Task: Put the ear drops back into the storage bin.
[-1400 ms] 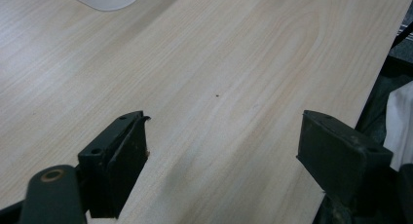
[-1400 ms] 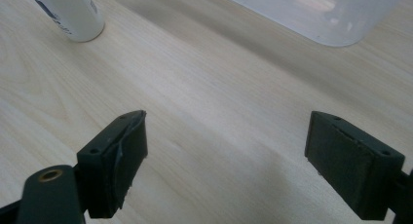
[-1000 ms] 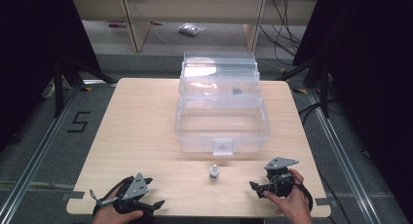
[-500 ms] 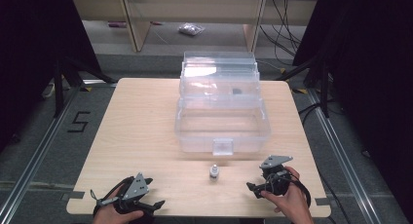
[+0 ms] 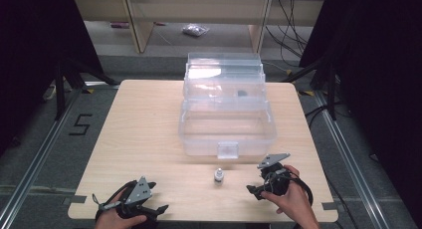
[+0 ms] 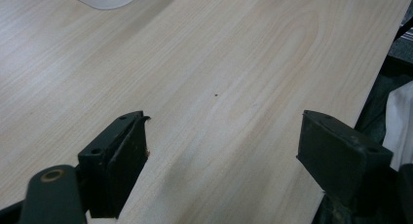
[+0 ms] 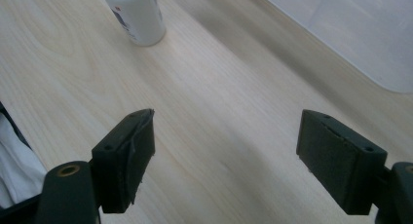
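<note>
A small white bottle (image 5: 218, 176) with a grey cap stands on the wooden table (image 5: 144, 134), just in front of a clear plastic box (image 5: 226, 124) whose lid is tipped back. In the right gripper view the bottle (image 7: 136, 12) stands ahead at upper left, well beyond the jaws. My right gripper (image 5: 256, 182) hovers right of the bottle and points left toward it. It (image 7: 226, 131) is open, its jaws have just been closing a little, and nothing is between them. My left gripper (image 5: 158, 196) rests open at the front left edge, and between its jaws (image 6: 221, 136) is only bare wood.
The box's front latch (image 5: 227, 150) faces the person. A small dark item (image 5: 242, 93) sits in the box's raised rear part. The box's wall (image 7: 350, 29) shows at upper right in the right gripper view. Black frame legs and cables flank the table.
My right gripper has shifted a little left toward the bottle and lifted slightly. The left gripper, bottle and box have stayed put.
</note>
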